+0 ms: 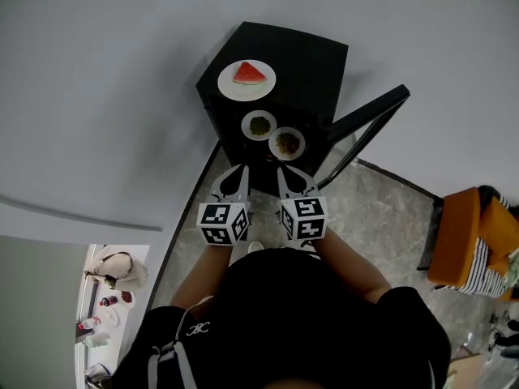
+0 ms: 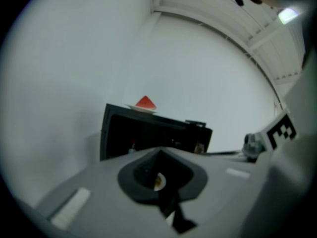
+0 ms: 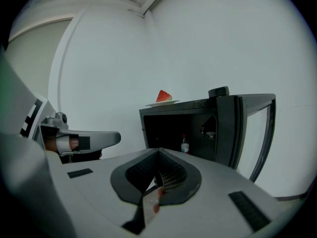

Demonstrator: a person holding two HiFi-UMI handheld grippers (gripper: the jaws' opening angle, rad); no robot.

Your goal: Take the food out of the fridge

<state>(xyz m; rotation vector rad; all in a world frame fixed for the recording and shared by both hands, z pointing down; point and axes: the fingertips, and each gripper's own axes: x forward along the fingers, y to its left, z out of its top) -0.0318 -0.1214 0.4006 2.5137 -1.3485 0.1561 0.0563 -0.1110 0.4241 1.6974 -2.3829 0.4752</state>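
Food bowl (image 1: pixel 286 143) just beyond jaws

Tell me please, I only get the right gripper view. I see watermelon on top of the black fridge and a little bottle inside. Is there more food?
Observer: Yes. The head view shows a dish of greenish food and a dish of brownish food in the open front of the fridge, just beyond the gripper tips.
Operator: Is the left gripper holding something?
Observer: No. In its own view the left gripper has its jaws together and grips nothing.
Operator: Is anything on the floor next to us?
Observer: An orange thing, maybe a seat, stands on the floor at the right of the head view.
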